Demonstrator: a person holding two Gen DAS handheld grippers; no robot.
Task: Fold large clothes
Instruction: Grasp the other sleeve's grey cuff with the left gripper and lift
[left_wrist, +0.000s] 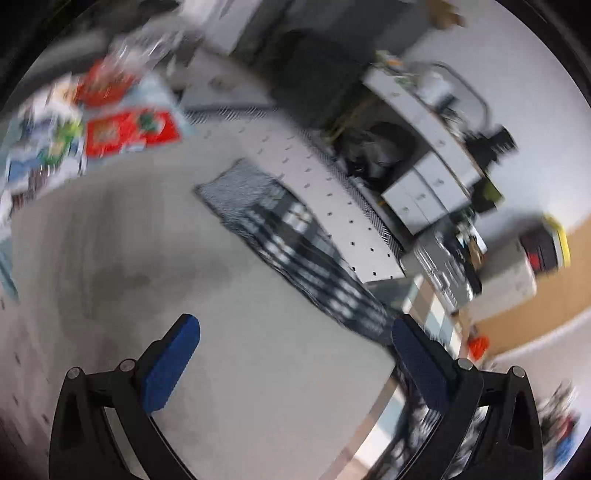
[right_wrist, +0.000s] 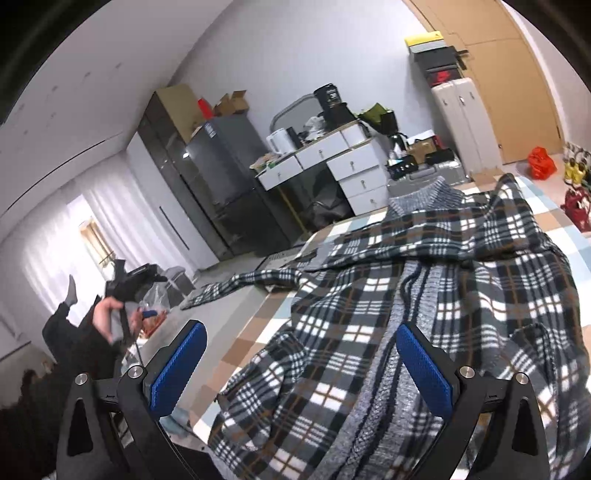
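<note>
A large black, white and brown plaid jacket with a grey knit front and collar (right_wrist: 424, 280) lies spread on a checked bed cover (right_wrist: 255, 332). One sleeve (right_wrist: 240, 282) hangs off the bed's left edge toward the floor. My right gripper (right_wrist: 301, 343) is open and empty above the jacket's lower left part. In the blurred left wrist view, the sleeve with its grey knit cuff (left_wrist: 291, 240) stretches over the grey floor. My left gripper (left_wrist: 295, 343) is open and empty, with the sleeve just ahead of its right finger (left_wrist: 421, 365).
A white drawer desk with clutter (right_wrist: 332, 162), a dark fridge (right_wrist: 221, 177) and suitcases (right_wrist: 461, 122) stand along the far wall. Red and coloured packages (left_wrist: 125, 129) lie on the floor. A person's hand holding the other gripper (right_wrist: 118, 314) shows at the left.
</note>
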